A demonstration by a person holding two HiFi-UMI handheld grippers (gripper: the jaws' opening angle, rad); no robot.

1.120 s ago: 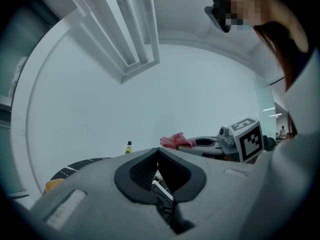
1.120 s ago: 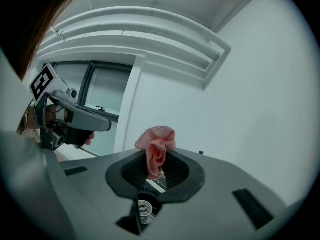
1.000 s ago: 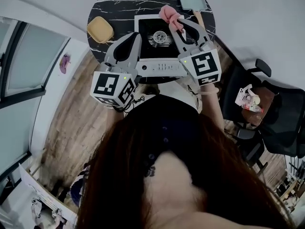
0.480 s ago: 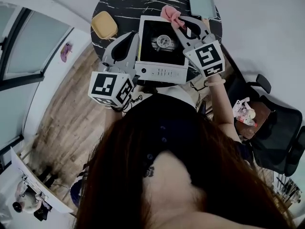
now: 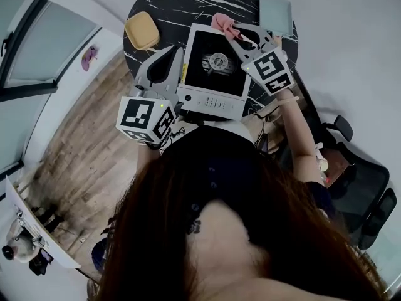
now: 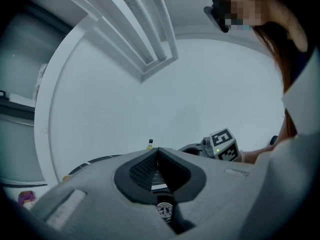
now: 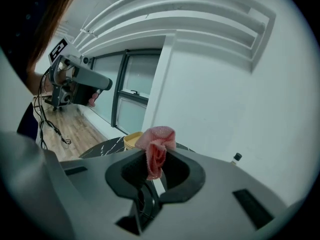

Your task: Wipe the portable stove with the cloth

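Cloth (image 7: pixel 156 143) sits bunched in your right gripper (image 5: pixel 232 31), whose jaws are clenched on a fold of it, with most of the pink fabric standing up above the tips. In the head view it hangs at the upper centre of the frame, over the far right corner of the portable stove (image 5: pixel 207 96). I cannot tell whether it touches the surface. Your left gripper (image 5: pixel 177 54) lies along the stove's left edge, jaws pressed together with nothing between them.

The wipe looks barely begun, so set it up well. Lower the right gripper until fabric, not jaw tips, meets the black top, and tilt it so the loose bunch spreads flat. Draw the cloth in straight, overlapping passes from the far edge toward the control panel at the near side. Go around the burner (image 5: pixel 218 61) in the middle rather than across it, since the ring could snag the weave. The stove will likely slide on the marble desk (image 5: pixel 163 5), so brace its left side with the idle left gripper. Keep clear of the yellow container (image 5: pixel 141 31) at upper left and the pale board (image 5: pixel 276 10) at upper right.
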